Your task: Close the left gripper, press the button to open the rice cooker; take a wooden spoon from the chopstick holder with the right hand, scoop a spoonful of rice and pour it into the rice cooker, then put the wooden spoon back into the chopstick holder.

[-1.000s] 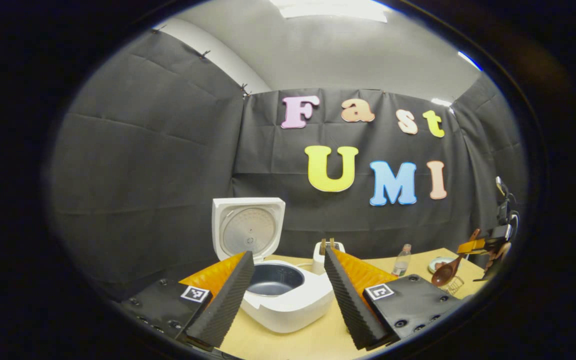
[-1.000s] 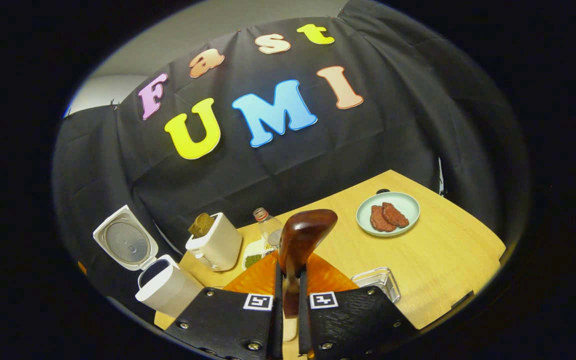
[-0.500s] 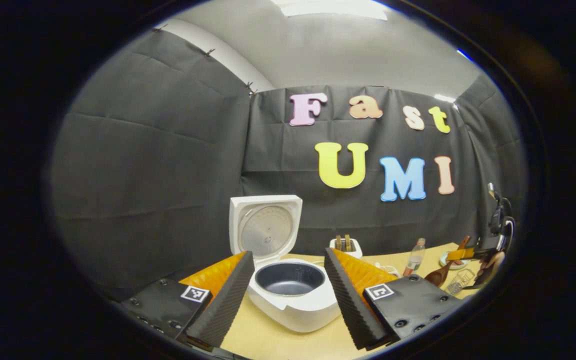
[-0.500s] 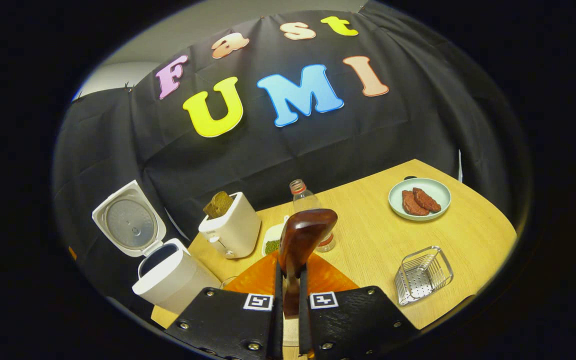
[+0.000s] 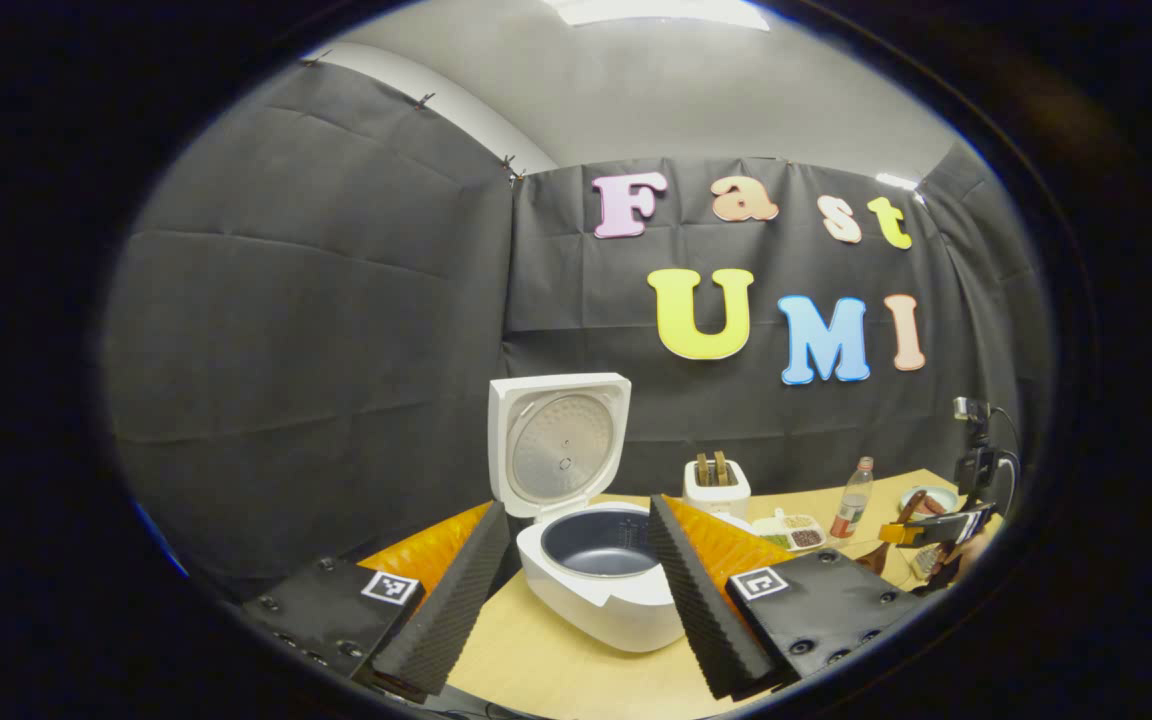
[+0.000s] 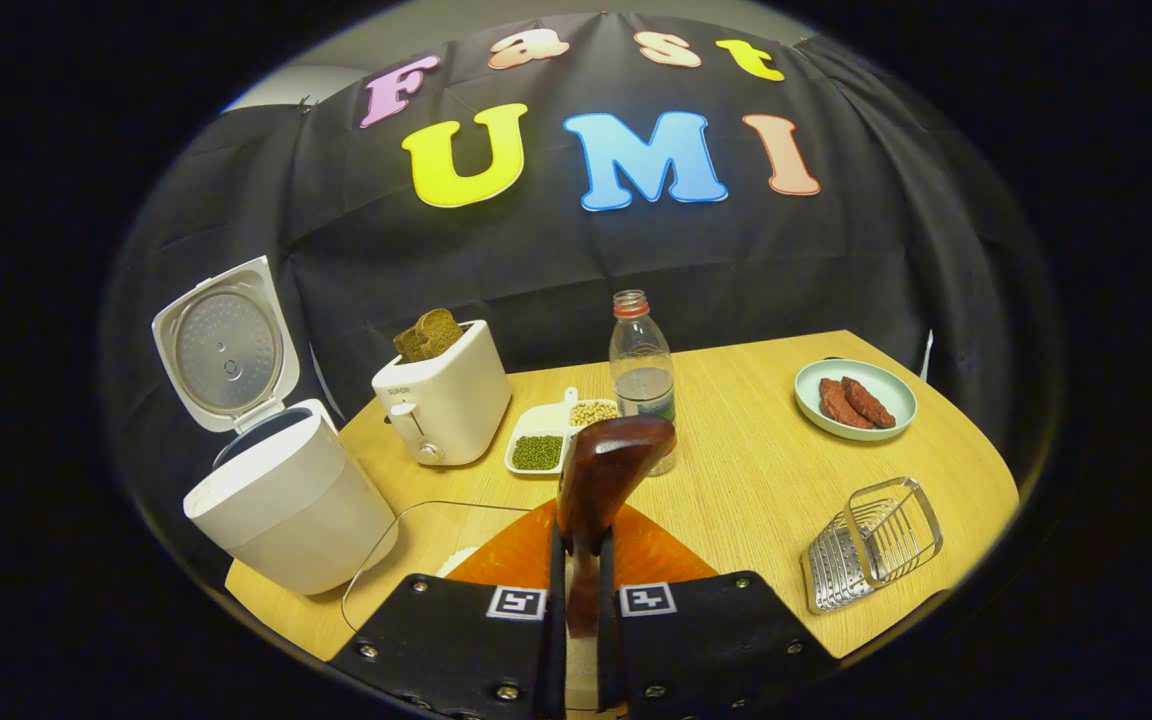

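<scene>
right gripper (image 6: 576,600) clamped on wooden spoon (image 6: 601,480) above desk (image 6: 756,500) | left gripper (image 5: 576,590) wide, holding nothing | rice cooker (image 5: 601,575) lid up

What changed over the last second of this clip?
The right hand-held gripper, shut on the wooden spoon throughout, swung to face the table squarely; a glass bowl edged into its view. The left hand-held gripper stayed open, drifting left. The rice cooker stayed open.

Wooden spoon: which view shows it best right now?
The right gripper view: the wooden spoon stands large and sharp, clamped in the right gripper. The left gripper view shows the spoon small at the far right edge.
</scene>
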`<state>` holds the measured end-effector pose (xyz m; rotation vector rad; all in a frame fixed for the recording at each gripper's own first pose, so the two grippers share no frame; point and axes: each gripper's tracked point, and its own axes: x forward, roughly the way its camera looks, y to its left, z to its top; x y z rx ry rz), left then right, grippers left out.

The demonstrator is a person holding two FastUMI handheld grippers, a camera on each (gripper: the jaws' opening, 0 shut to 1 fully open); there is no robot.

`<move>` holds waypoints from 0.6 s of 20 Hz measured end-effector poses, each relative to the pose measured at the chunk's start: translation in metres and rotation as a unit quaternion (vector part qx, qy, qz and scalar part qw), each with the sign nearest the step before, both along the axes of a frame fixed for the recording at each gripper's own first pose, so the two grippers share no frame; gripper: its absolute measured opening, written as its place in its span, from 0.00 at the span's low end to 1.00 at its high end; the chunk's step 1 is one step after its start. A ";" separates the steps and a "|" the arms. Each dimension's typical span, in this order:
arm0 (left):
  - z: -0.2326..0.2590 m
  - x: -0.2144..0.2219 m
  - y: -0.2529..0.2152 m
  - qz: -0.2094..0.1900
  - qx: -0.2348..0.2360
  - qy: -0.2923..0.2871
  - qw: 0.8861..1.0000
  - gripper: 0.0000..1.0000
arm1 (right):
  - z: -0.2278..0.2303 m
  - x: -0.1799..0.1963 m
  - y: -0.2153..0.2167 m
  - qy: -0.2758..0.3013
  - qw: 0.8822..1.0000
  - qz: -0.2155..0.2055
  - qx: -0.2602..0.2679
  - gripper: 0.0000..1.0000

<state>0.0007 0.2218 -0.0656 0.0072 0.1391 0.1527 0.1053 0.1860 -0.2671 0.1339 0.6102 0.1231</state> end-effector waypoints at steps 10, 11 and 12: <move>0.003 -0.001 -0.014 -0.009 -0.004 -0.002 1.000 0.97 | -0.008 -0.012 0.028 0.043 0.991 -0.012 0.123 0.13; 0.003 -0.001 -0.016 -0.009 -0.004 -0.002 1.000 0.99 | -0.009 -0.012 0.025 0.051 0.988 -0.022 0.143 0.13; 0.004 -0.002 -0.016 -0.008 -0.003 -0.002 1.000 0.99 | -0.010 -0.012 0.023 0.062 0.983 -0.034 0.171 0.13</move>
